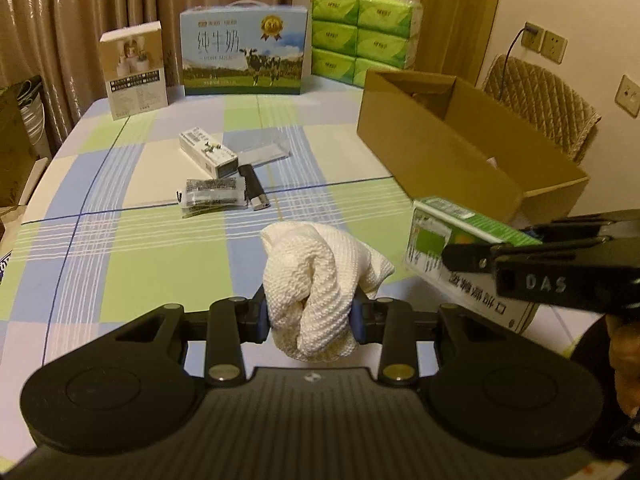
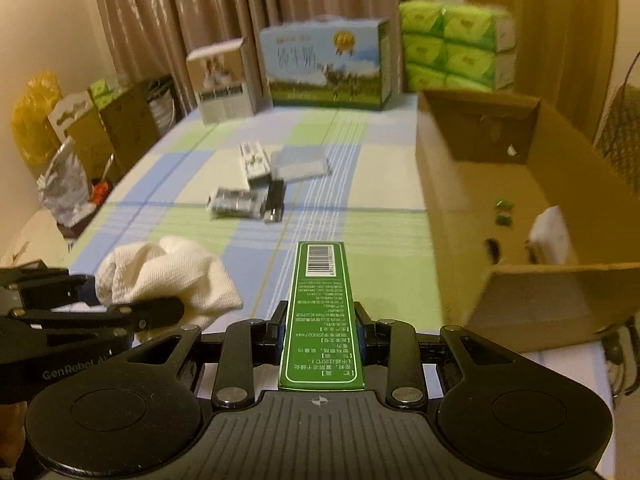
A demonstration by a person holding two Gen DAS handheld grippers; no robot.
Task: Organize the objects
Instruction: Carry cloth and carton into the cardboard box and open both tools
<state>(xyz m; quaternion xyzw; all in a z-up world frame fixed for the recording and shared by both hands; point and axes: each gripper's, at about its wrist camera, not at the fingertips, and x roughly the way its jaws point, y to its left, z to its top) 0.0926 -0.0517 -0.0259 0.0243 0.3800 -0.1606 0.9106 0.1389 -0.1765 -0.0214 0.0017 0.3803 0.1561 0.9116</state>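
The left gripper point(image 1: 312, 318) is clamped on a bunched white cloth point(image 1: 320, 280), which fills the gap between its blue pads and bulges up and forward above them, held over the near part of the checked tabletop point(image 1: 120, 240). The right gripper point(image 2: 320, 332) is closed on a long green box point(image 2: 322, 312), gripped near its back half so that the barcode end sticks out forward along the fingers. In the left view the green box point(image 1: 440, 240) sits just right of the cloth, with the right gripper's black fingers point(image 1: 480, 254) across it. In the right view the cloth point(image 2: 168, 272) lies low on the left, beside the box, with a left finger point(image 2: 152, 312) in front of it. An open carton point(image 2: 520, 208) stands on the right side of the tabletop, just ahead and right of the green box; a white item point(image 2: 552, 236) and small green bits lie inside. Mid-table, well ahead of both grippers, lie a white box point(image 1: 208, 152), a dark packet point(image 1: 212, 196), a lighter point(image 1: 254, 192) and a clear sleeve point(image 1: 264, 152), close together. A milk case point(image 1: 244, 48) and tissue packs point(image 1: 364, 36) stand at the far edge.
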